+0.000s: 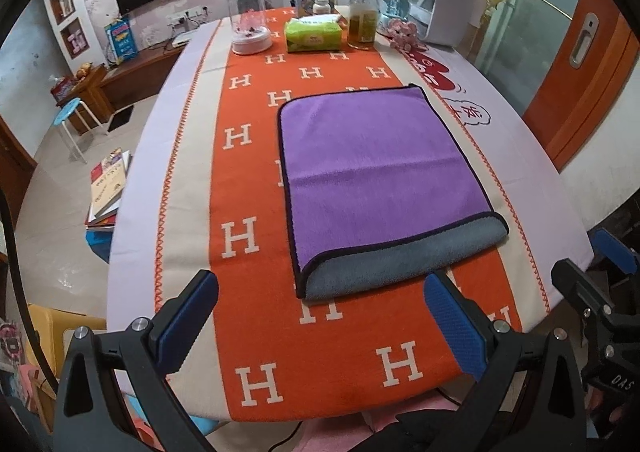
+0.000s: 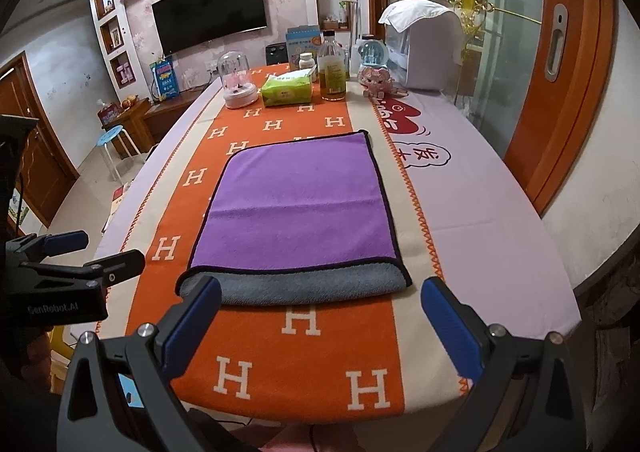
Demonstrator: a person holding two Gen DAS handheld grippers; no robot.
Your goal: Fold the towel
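A purple towel (image 1: 372, 160) with a grey underside and dark trim lies folded on the orange H-patterned table runner (image 1: 248, 188). Its folded grey edge faces me. It also shows in the right wrist view (image 2: 300, 212). My left gripper (image 1: 320, 292) is open and empty, just short of the towel's near edge. My right gripper (image 2: 320, 292) is open and empty, its left fingertip over the towel's near left corner. The left gripper's body shows at the left of the right wrist view (image 2: 72, 264). The right gripper's body shows at the right of the left wrist view (image 1: 592, 304).
At the table's far end stand a glass dome (image 1: 250, 24), a green tissue pack (image 1: 314, 36), a bottle of yellow liquid (image 1: 363, 16), a pink toy (image 1: 404, 32) and a white appliance (image 1: 444, 8). A blue stool (image 1: 70, 118) and books (image 1: 108, 188) are on the floor left.
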